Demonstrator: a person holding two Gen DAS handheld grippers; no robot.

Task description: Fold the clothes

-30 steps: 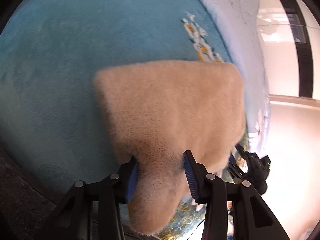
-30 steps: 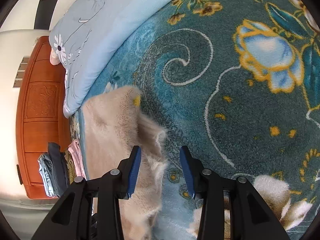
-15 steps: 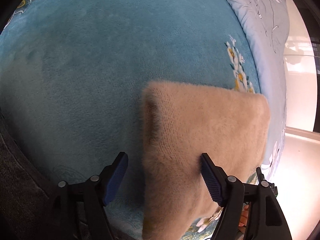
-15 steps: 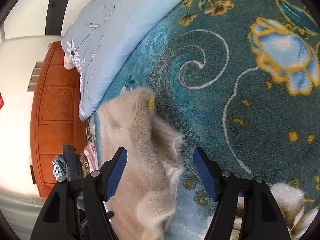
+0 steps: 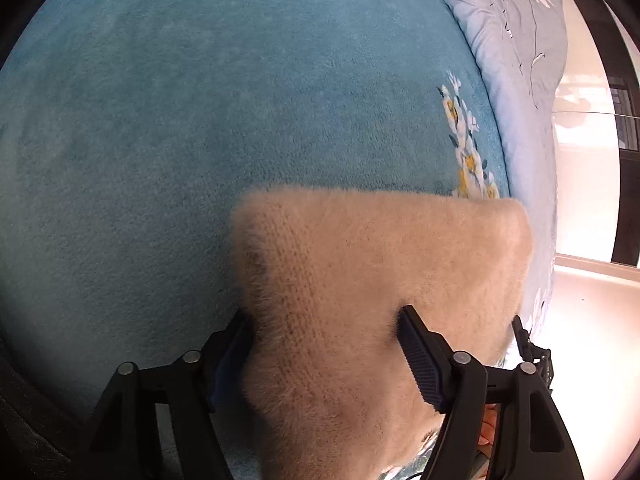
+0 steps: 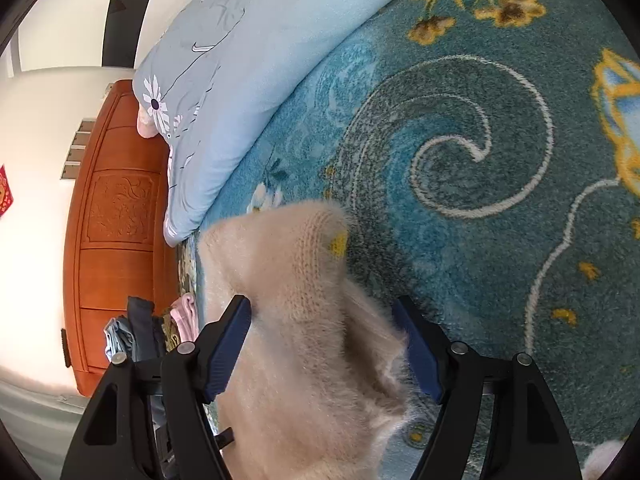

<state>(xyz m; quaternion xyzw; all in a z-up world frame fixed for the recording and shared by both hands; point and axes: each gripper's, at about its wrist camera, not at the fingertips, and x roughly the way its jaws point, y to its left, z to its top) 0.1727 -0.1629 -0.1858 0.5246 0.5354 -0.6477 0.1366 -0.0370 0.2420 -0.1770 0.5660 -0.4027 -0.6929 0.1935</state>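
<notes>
The beige fuzzy sweater (image 5: 360,300) lies on the teal blanket (image 5: 200,120), filling the lower centre of both wrist views, already folded down to a thick bundle. In the left view, the left gripper (image 5: 324,340) has just been closing: its jaws straddle the bundle's near end, both pads against the fuzz, though I cannot tell if they bite firmly. In the right view, the right gripper (image 6: 324,344) stands spread, a gap showing beside its left pad, so it holds nothing; the sweater (image 6: 304,320) sits between the jaws. To do this step well, I judge both should take all layers at the thick folded edge, close together, and move in step so the pile does not slip apart. Counted: one sweater, two grippers, one pale blue quilt (image 6: 240,60), and one small stack of clothes (image 6: 144,332) at lower left by the wooden headboard (image 6: 116,220).
</notes>
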